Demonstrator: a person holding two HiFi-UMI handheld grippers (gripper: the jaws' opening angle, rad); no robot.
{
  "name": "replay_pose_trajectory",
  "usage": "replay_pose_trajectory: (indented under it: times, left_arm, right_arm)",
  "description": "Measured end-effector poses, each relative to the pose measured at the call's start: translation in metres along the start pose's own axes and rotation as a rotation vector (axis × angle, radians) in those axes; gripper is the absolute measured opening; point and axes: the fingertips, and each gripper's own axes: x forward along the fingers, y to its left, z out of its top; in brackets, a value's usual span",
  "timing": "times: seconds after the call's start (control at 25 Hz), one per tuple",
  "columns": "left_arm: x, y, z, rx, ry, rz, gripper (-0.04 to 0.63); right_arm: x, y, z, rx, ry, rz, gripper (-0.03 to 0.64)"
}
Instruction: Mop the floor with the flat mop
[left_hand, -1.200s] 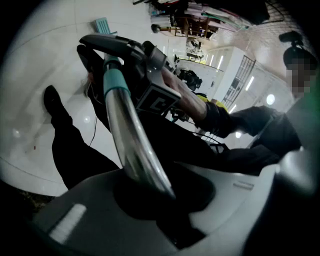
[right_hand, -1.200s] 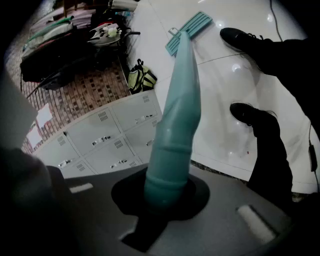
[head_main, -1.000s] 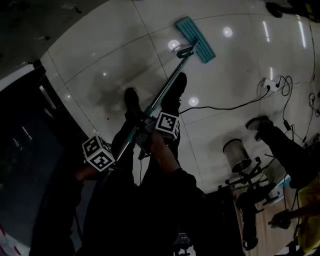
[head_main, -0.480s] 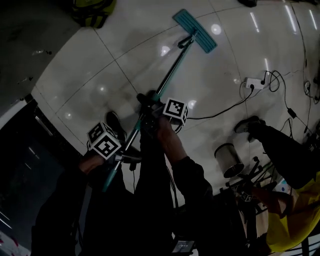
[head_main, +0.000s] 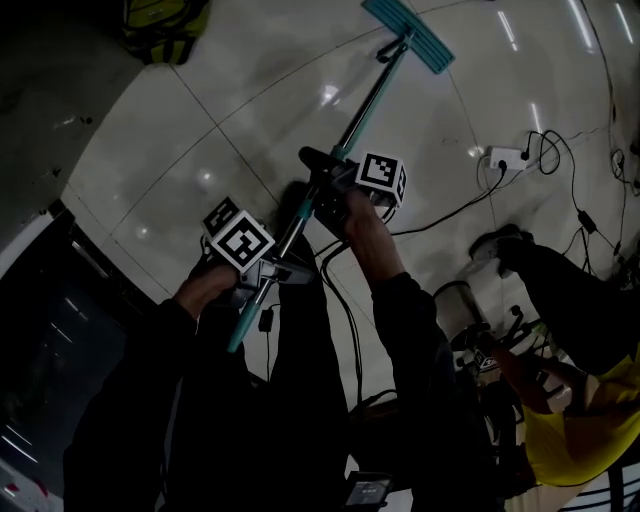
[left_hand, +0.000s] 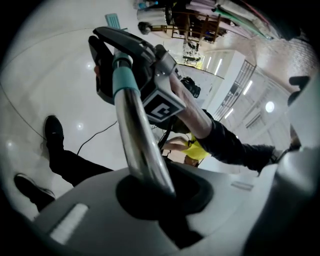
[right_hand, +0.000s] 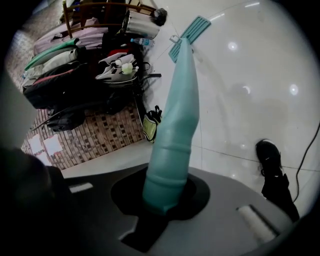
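The flat mop has a teal head (head_main: 410, 35) lying on the white tiled floor (head_main: 200, 130) at the top of the head view. Its handle (head_main: 300, 225) slants down-left toward me. My right gripper (head_main: 335, 195) is shut on the handle higher up, on the teal grip sleeve (right_hand: 175, 125). Lower on the handle, my left gripper (head_main: 272, 270) is shut on the steel pole (left_hand: 142, 145). From the left gripper (left_hand: 150, 185) I look up the pole at the right gripper's marker cube (left_hand: 162, 107). Past the right gripper (right_hand: 165, 200), the mop head (right_hand: 190, 32) shows far off.
A power strip (head_main: 505, 157) with black cables lies on the floor at right. A round bin (head_main: 455, 298) and a person in yellow (head_main: 575, 430) are at lower right. A yellow bag (head_main: 165, 20) sits top left. Bags (right_hand: 85, 55) are piled along a brick wall.
The mop head has slid farther away across the floor, toward the view's top right. Both grippers went with the handle, still shut on it.
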Motion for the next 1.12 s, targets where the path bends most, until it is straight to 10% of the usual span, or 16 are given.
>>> replay_pose_trajectory:
  times: [0.36, 1.12]
  left_arm:
    - [-0.015, -0.015, -0.061, 0.015, 0.022, -0.09, 0.048]
    - [-0.105, 0.037, -0.446, -0.028, 0.102, 0.001, 0.052]
  right_arm:
    - [0.011, 0.008, -0.062, -0.052, 0.003, 0.018, 0.067]
    - [0.105, -0.051, -0.439, 0.051, -0.053, 0.025, 0.057]
